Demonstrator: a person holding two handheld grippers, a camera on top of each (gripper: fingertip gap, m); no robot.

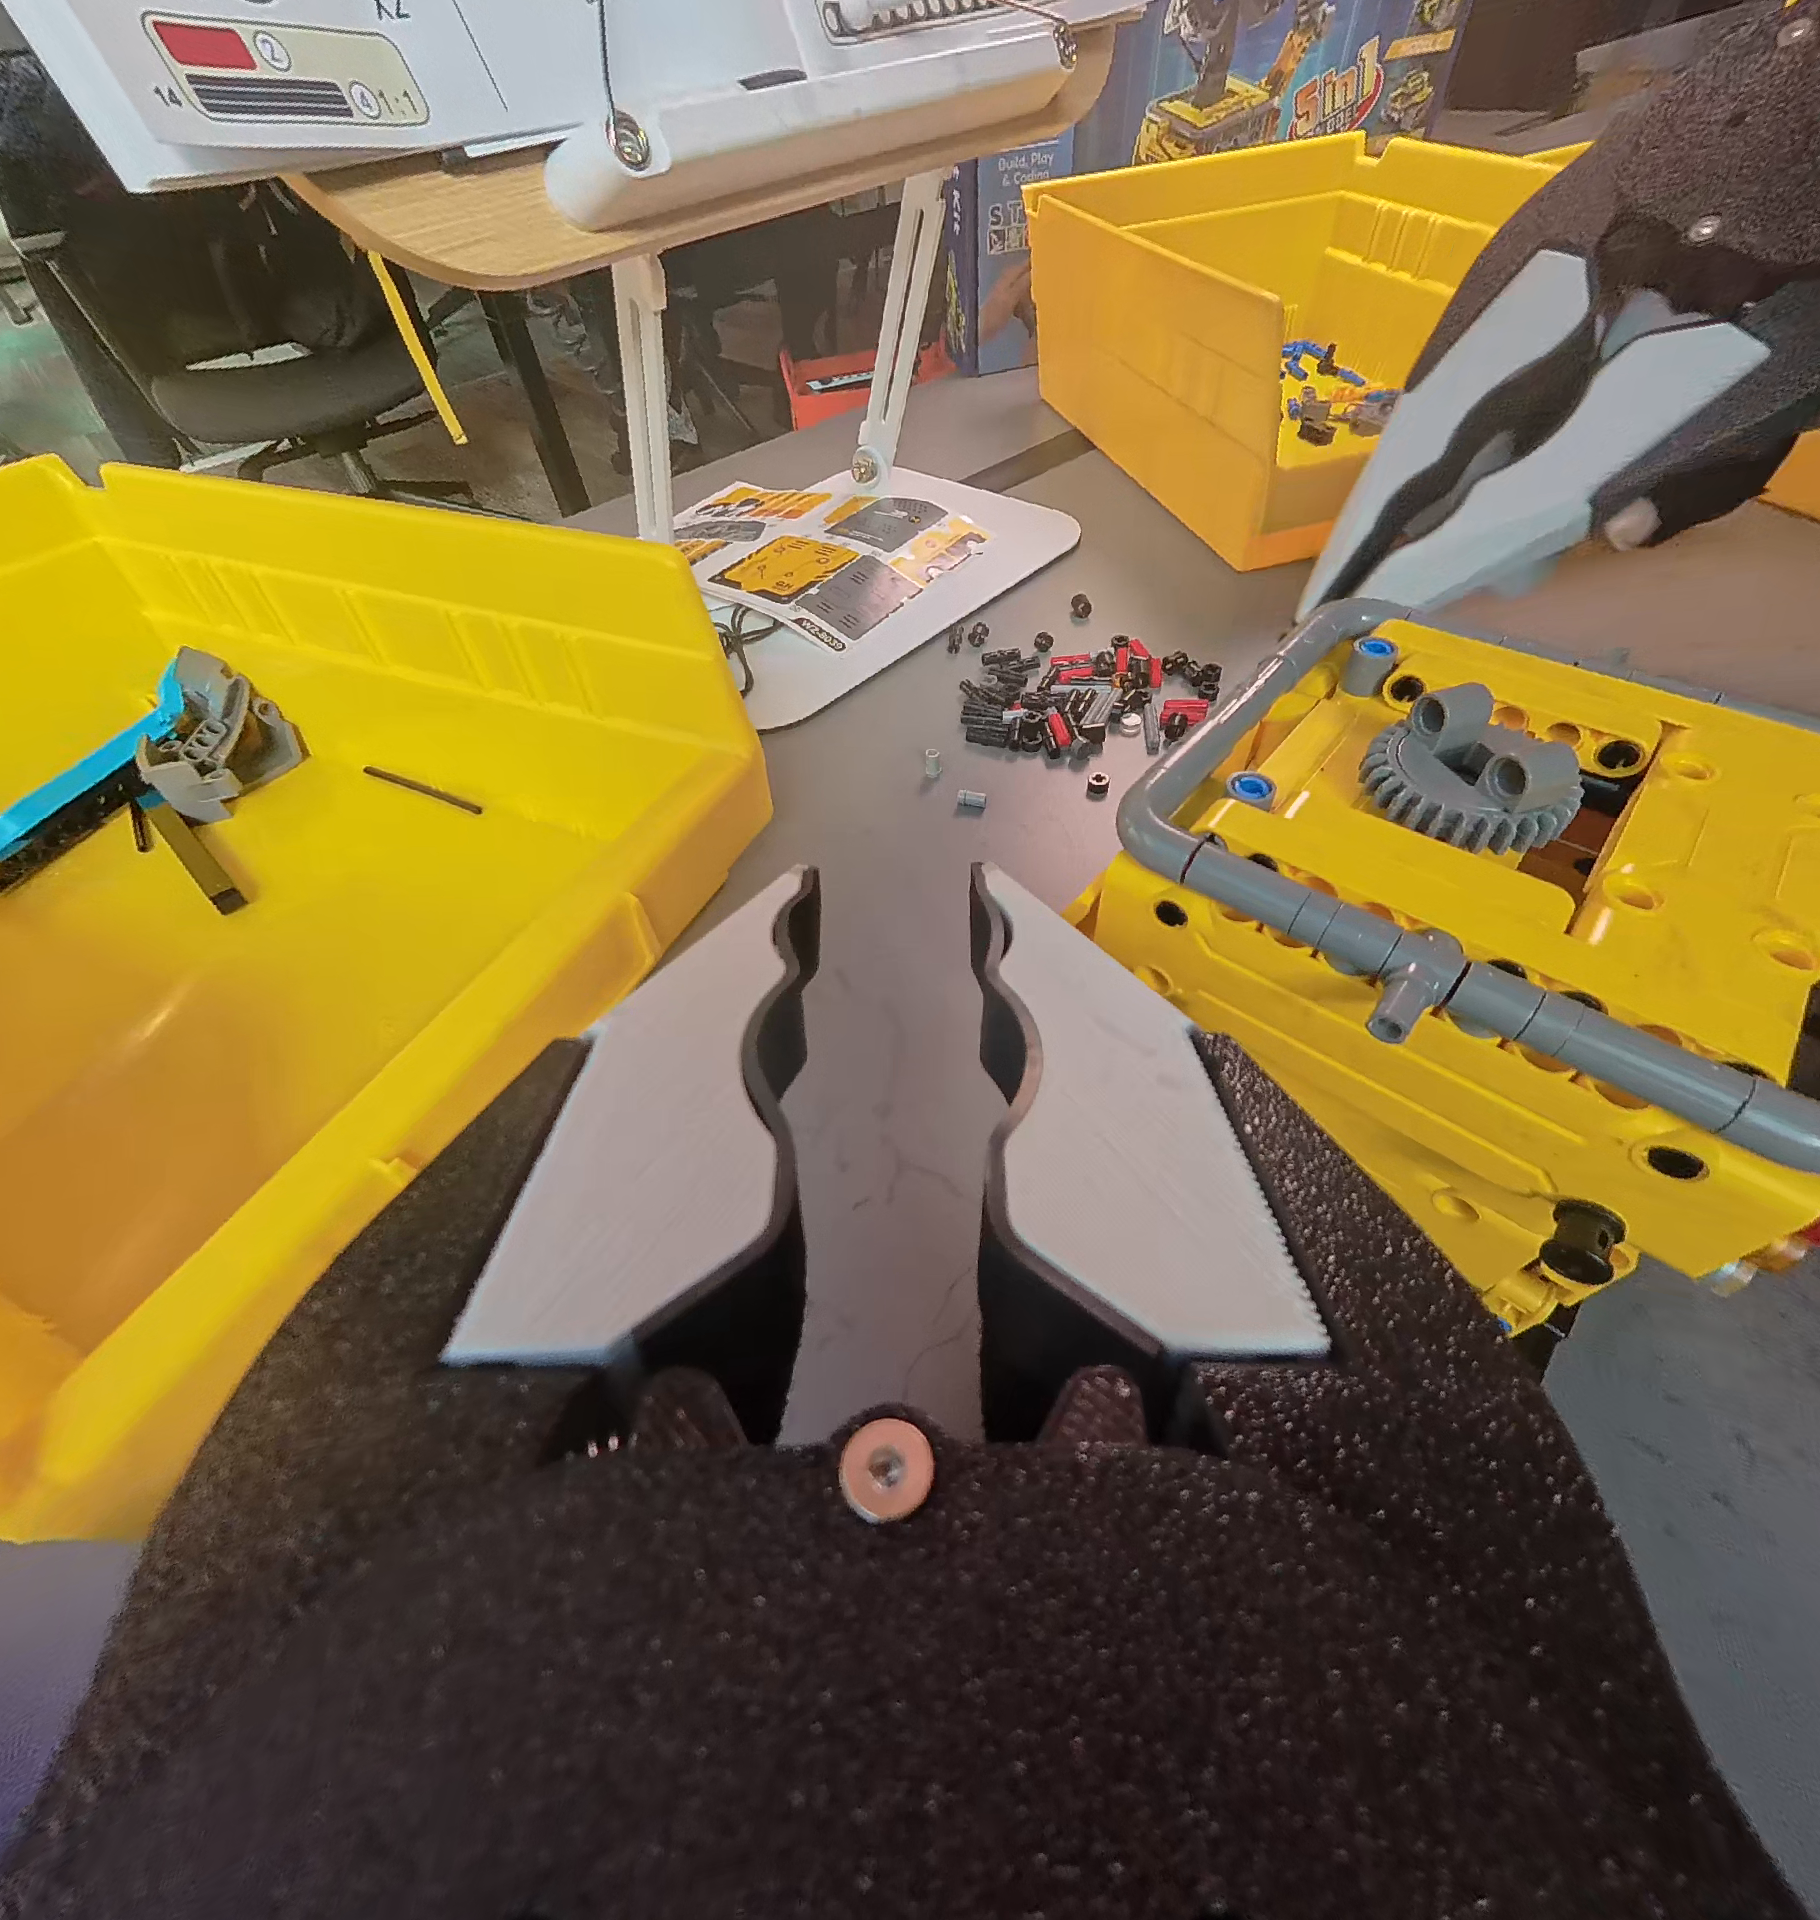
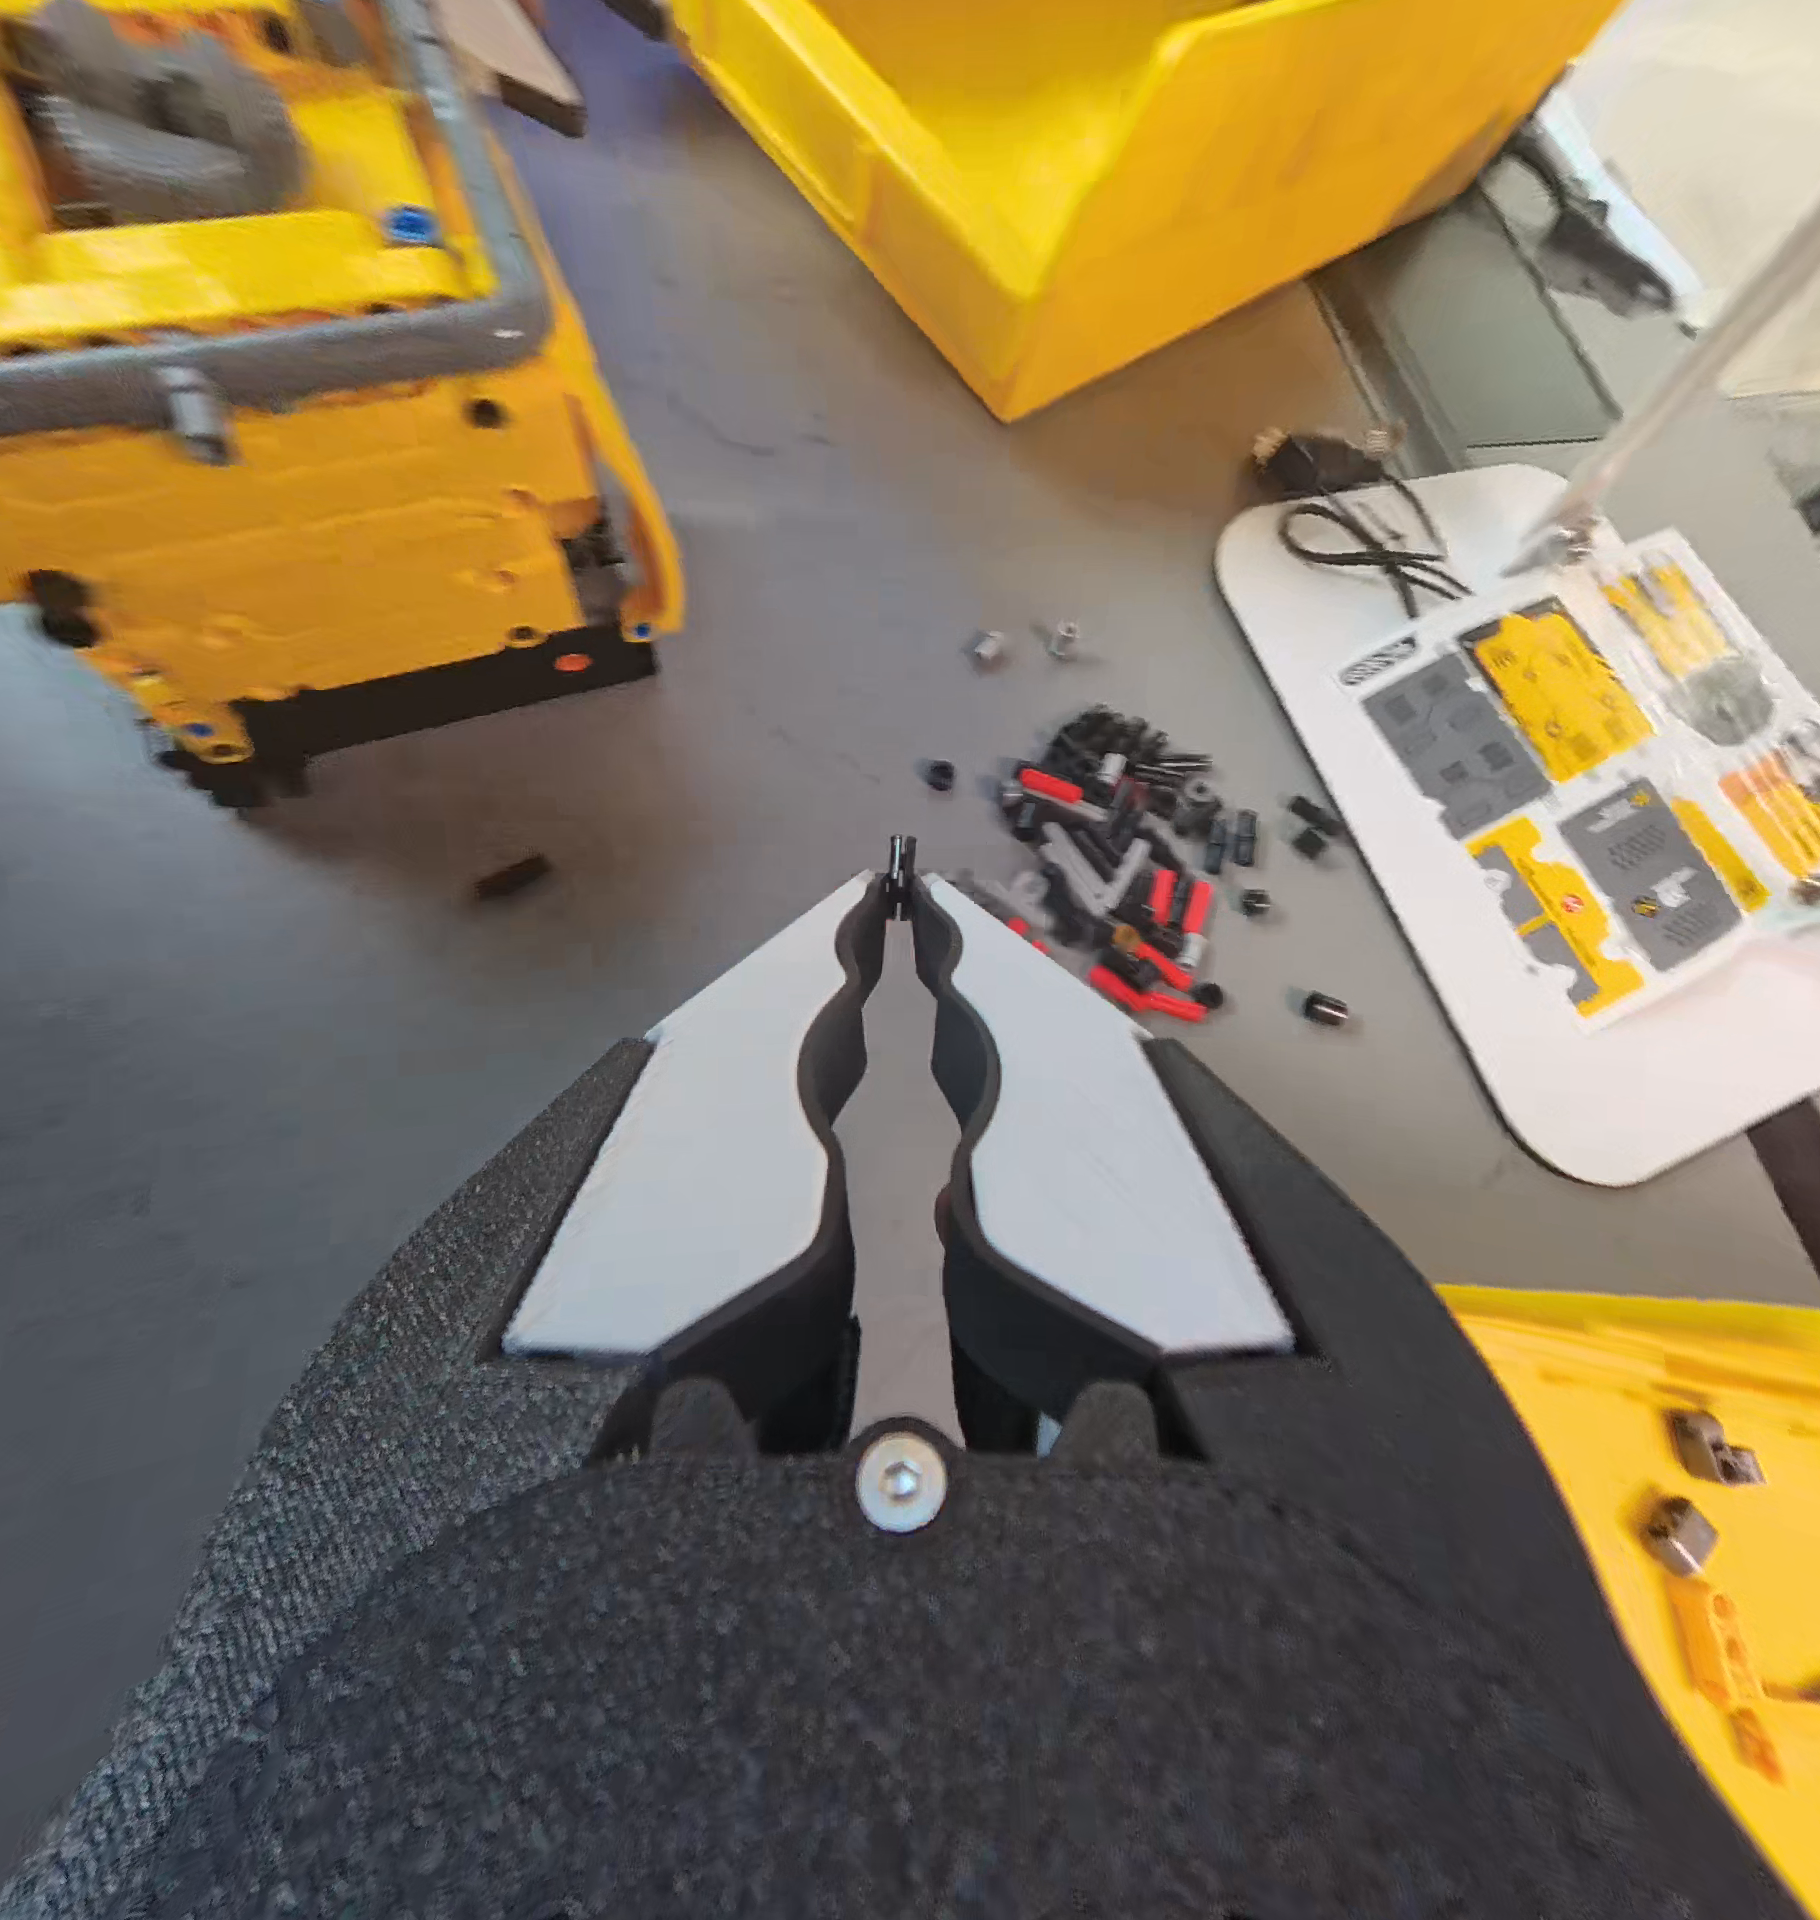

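My right gripper (image 2: 898,883) is shut on a small black pin (image 2: 898,871) and holds it above the grey table, just left of a pile of black, red and grey pins (image 2: 1114,873). The same gripper shows in the left wrist view (image 1: 1332,608), at the far corner of a yellow brick-built model (image 1: 1508,935) with a grey tube frame and a grey gear (image 1: 1469,779). My left gripper (image 1: 893,904) is open and empty over bare table, between a yellow bin (image 1: 594,665) and the model. The model also shows in the right wrist view (image 2: 262,468), blurred.
The left bin holds a blue and grey sub-assembly (image 1: 137,769). A second yellow bin (image 1: 1176,343) with small parts stands at the back. A white stand base (image 1: 1031,540) carries a sticker sheet (image 1: 833,561); its arm holds an instruction booklet (image 1: 293,73) overhead. A toy box (image 1: 1249,73) stands behind. The tips of one gripper are about 15 cm away from the tips of the other.
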